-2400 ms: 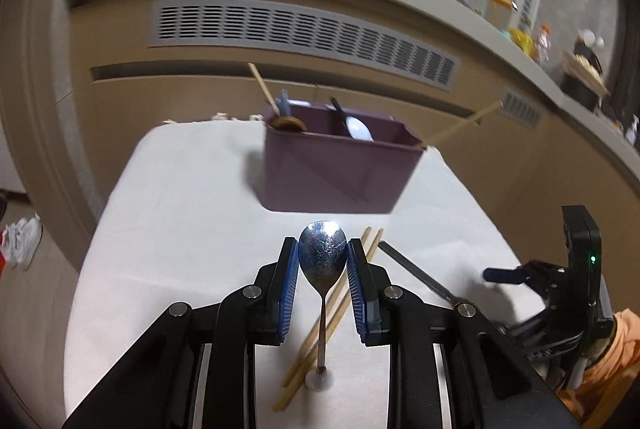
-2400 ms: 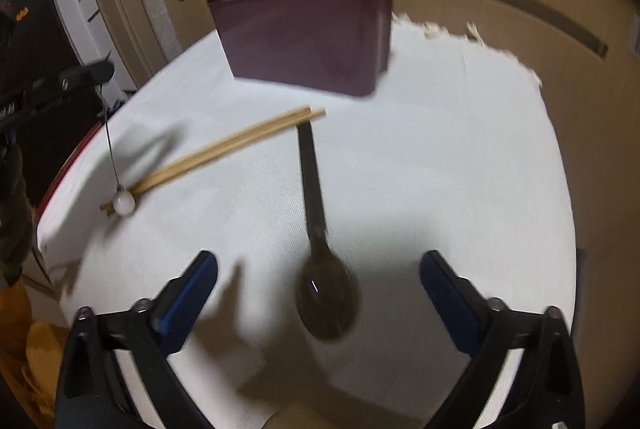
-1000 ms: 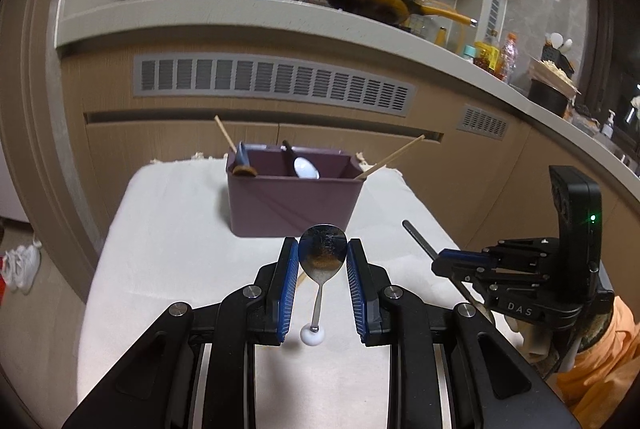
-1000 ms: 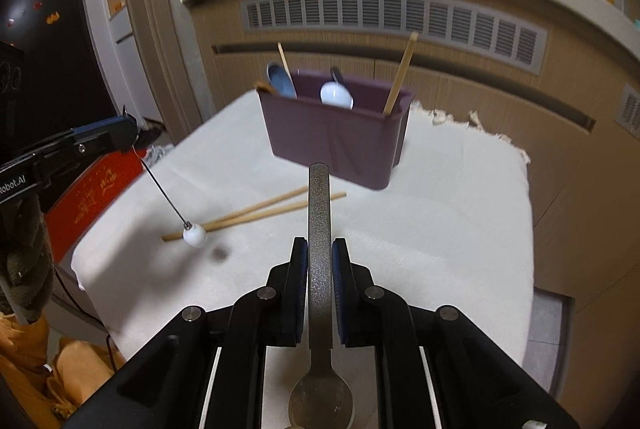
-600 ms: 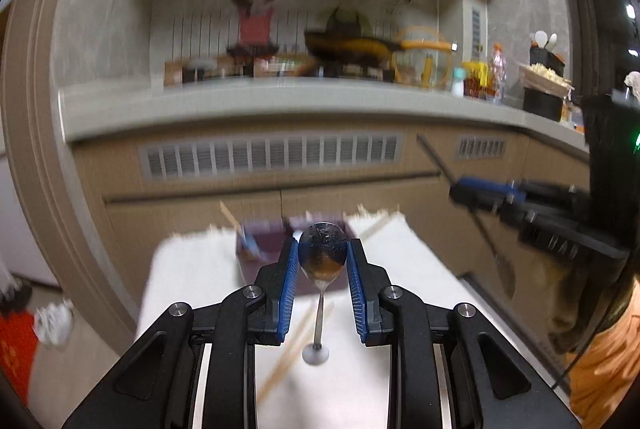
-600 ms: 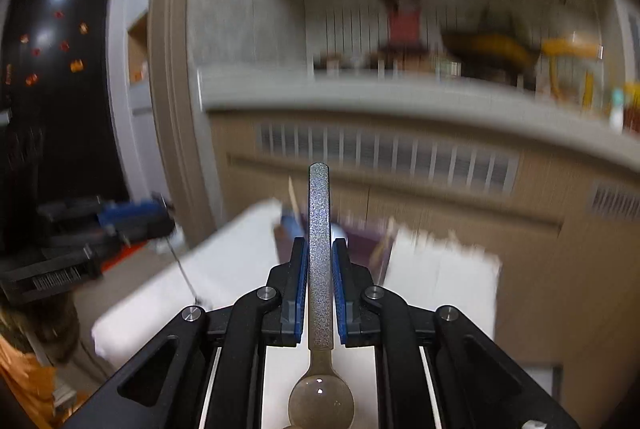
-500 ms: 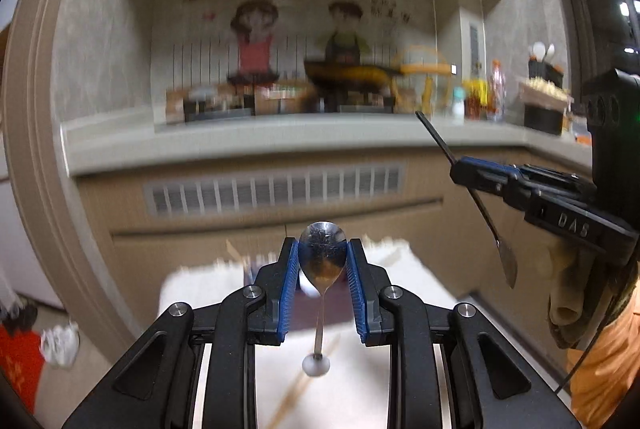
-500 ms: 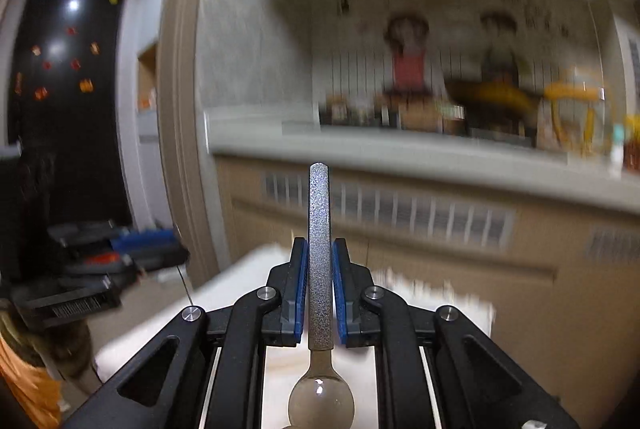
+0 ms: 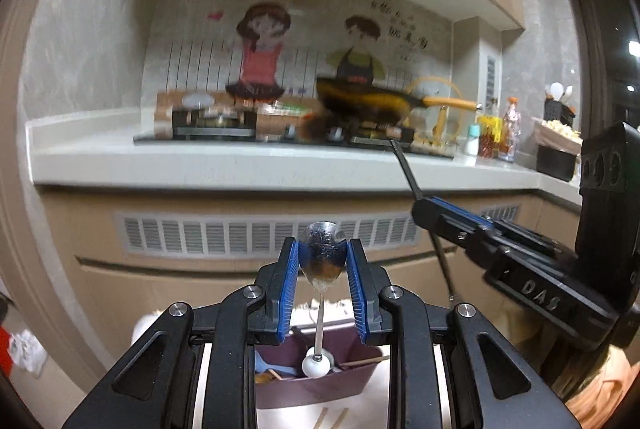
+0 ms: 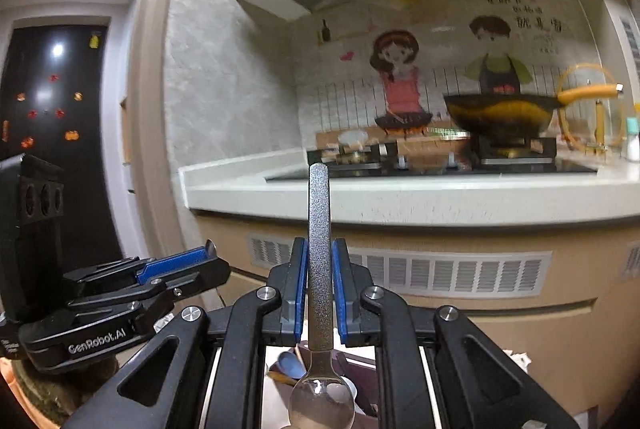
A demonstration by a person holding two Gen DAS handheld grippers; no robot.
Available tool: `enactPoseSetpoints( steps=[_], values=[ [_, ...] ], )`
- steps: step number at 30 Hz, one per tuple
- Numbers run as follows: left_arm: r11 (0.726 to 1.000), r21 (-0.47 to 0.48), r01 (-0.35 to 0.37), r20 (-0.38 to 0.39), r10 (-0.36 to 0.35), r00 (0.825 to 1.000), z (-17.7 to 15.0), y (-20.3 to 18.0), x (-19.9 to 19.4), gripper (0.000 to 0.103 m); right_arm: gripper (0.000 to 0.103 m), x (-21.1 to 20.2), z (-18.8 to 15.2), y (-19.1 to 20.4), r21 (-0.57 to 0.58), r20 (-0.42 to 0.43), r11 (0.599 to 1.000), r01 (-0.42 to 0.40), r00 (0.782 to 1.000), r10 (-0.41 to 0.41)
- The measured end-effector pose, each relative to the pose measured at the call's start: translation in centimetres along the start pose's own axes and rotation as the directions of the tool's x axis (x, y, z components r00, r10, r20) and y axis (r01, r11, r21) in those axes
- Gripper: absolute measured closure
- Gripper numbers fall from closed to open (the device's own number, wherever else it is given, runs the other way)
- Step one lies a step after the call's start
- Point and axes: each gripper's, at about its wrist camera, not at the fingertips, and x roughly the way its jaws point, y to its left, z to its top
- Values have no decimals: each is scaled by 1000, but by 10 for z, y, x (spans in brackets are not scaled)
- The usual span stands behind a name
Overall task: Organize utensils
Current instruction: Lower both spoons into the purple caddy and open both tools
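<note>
— Looking largest first, what is seen?
— A purple bin (image 9: 316, 385) is seen low between both grippers, utensils inside.
— And the jaws?
— The left gripper (image 9: 323, 265) is clamped on a small spoon (image 9: 322, 257) by its bowl; the right gripper (image 10: 320, 277) is clamped on a flat-handled spoon (image 10: 320, 261).

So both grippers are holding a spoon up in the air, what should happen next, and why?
Probably lower both toward the purple bin. The left gripper pinches a spoon by its bowl, handle hanging over the bin; the right gripper clamps a dark-handled spoon, bowl downward, above it.
</note>
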Motion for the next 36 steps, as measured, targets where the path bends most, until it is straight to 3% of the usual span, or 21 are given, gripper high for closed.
enactPoseSetpoints(
  steps=[9, 19, 28, 31, 36],
  values=[
    [990, -131, 44, -32, -49, 998, -33, 47, 55, 78, 91, 68, -41, -10, 26, -76, 986, 167, 983, -165],
    [971, -222, 89, -67, -107, 992, -69, 81, 97, 78, 91, 114, -76, 0, -109, -114, 949, 295, 945, -307],
    [963, -263, 52, -184, -103, 978, -92, 91, 122, 74, 91, 122, -107, -3, -141, -232, 952, 272, 926, -299],
    [962, -272, 26, -175, -76, 982, -90, 90, 115, 53, 89, 109, -114, -3, -133, -265, 957, 256, 922, -283],
    [976, -218, -29, -125, 1, 992, -78, 81, 83, 48, 69, 72, -127, 6, -180, -280, 961, 209, 926, -254]
  ],
)
